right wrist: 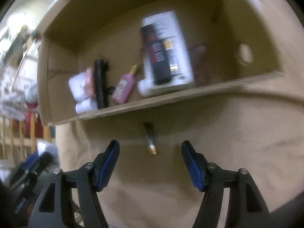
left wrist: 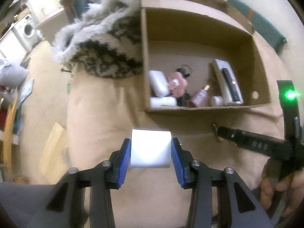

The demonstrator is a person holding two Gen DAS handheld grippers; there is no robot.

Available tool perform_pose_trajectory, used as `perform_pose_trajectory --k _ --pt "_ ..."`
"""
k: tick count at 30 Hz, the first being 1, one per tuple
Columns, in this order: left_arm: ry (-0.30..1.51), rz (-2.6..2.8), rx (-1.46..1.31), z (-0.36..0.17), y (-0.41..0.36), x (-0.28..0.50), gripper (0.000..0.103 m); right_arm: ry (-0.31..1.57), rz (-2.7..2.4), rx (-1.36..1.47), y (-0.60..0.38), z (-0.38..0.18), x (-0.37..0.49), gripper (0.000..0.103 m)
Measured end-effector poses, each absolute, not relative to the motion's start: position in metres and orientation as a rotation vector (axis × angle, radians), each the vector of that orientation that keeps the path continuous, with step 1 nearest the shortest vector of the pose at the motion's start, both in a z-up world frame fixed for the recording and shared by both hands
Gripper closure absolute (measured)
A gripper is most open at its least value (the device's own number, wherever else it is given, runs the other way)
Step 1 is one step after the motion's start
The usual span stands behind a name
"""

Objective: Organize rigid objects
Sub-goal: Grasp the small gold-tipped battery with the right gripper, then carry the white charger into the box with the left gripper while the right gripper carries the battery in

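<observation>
My left gripper is shut on a white block, held above the beige sheet just in front of the cardboard box. Inside the box lie white containers, a pink item, a pink perfume bottle and a white carton with a black bottle printed on it. A small gold-tipped tube lies on the sheet before the box front. My right gripper hangs open over that tube, with nothing between its fingers; its black body shows at the right of the left wrist view.
A fluffy grey and white blanket is piled left of the box. A teal cushion lies behind the box at the right. Shelves and a washing machine stand beyond the bed's left edge. A hand grips the right tool.
</observation>
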State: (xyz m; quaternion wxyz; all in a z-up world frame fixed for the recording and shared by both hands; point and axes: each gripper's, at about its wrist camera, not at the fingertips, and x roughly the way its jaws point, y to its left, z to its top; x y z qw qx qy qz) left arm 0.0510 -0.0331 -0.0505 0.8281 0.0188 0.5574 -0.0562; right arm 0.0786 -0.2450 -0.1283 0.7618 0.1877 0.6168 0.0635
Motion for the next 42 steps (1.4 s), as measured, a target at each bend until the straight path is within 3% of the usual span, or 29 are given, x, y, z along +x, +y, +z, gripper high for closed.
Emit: perform_pose_trajectory --k 4,11,13,14,15,31,42 --pt "1.202 -0.103 -0.065 -0.048 -0.014 0.060 0.064 1.318 0.147 0.199 -0.210 -0.135 0.082 0.032" --pt "1.136 -0.021 -0.014 -0.044 -0.014 0.071 0.064 1.248 0.098 -0.028 -0.172 -0.152 0.077 0.033" --pt "1.141 -0.022 -0.022 -0.044 -0.011 0.074 0.064 1.224 0.092 -0.029 -0.168 -0.151 0.075 0.048" --pt "1.145 -0.023 -0.025 -0.045 -0.011 0.075 0.064 1.216 0.099 -0.030 -0.166 -0.149 0.073 0.067" --pt "1.147 -0.025 -0.028 -0.045 -0.012 0.075 0.064 1.205 0.108 -0.034 -0.164 -0.146 0.072 0.093" --pt "1.112 0.009 -0.010 -0.047 -0.011 0.067 0.065 1.215 0.180 0.129 -0.181 -0.101 0.034 0.093" --pt "0.980 -0.029 -0.054 0.002 -0.018 0.058 0.065 1.030 0.231 0.242 -0.241 -0.015 0.016 0.093"
